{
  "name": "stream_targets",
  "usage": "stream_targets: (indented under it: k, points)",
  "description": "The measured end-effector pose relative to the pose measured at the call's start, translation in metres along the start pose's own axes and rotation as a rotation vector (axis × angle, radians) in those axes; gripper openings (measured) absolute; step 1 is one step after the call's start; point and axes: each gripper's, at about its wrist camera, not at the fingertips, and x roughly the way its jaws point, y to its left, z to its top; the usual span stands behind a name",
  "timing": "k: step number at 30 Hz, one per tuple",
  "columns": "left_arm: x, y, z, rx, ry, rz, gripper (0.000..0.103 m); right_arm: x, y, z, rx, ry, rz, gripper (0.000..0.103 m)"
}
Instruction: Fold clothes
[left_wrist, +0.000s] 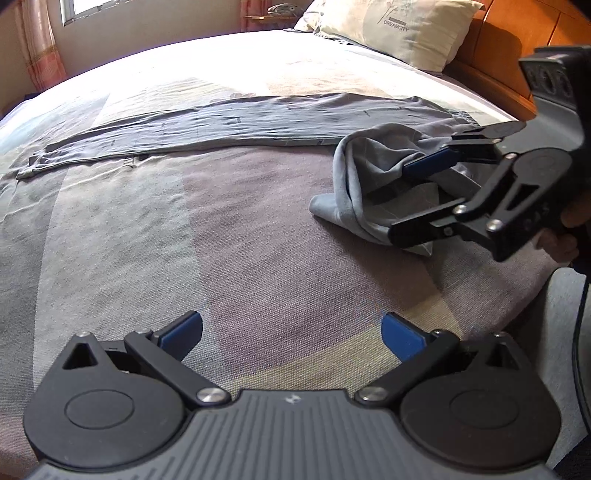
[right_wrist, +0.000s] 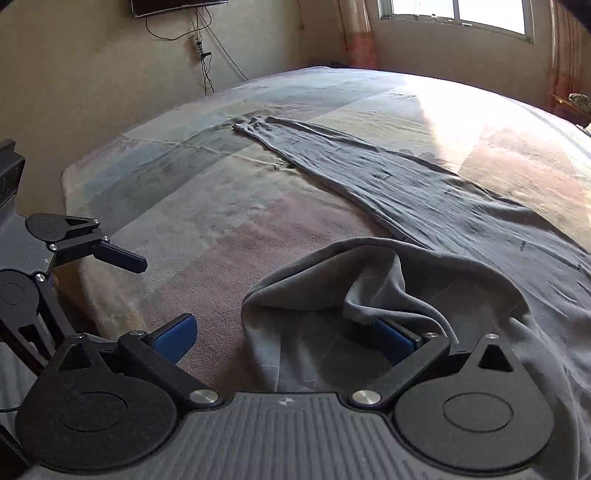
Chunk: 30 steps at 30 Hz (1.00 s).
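A long grey garment lies stretched lengthwise across the patchwork bedspread. Its right end is bunched into a raised fold. My right gripper is open, and its blue-padded fingers straddle that fold. In the right wrist view the fold lies between the right gripper's fingers and drapes over the right one. My left gripper is open over bare bedspread near the front edge, well left of the fold. One of its fingers shows at the left of the right wrist view.
A cream pillow leans on the wooden headboard at the far right. A hand holds the right gripper. The far bed edge meets a wall with hanging cables. A bright window throws glare on the bedspread.
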Motion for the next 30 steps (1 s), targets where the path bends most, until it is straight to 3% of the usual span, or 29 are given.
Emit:
stream_targets:
  k: [4,10,12,16,22,30]
  points:
    - [-0.011,0.002,-0.006,0.023,-0.009,0.03,0.102,0.03,-0.026,0.011,0.108,0.153,0.056,0.103]
    - [-0.018,0.011,-0.008,0.02,-0.032,0.034,0.102,0.001,-0.019,-0.009,0.203,0.248,0.155,0.103]
    - [-0.019,0.013,-0.009,0.017,-0.038,0.032,0.102,-0.01,-0.01,-0.016,0.244,0.255,0.184,0.103]
    - [-0.029,0.016,-0.013,0.022,-0.062,0.027,0.102,-0.019,0.011,-0.019,0.336,0.251,0.34,0.103]
    - [-0.047,0.037,-0.022,-0.009,-0.095,0.051,0.102,0.002,0.044,-0.002,0.353,0.265,0.399,0.103]
    - [-0.062,0.083,-0.036,-0.072,-0.111,0.138,0.102,0.055,0.059,0.043,0.562,0.216,0.553,0.103]
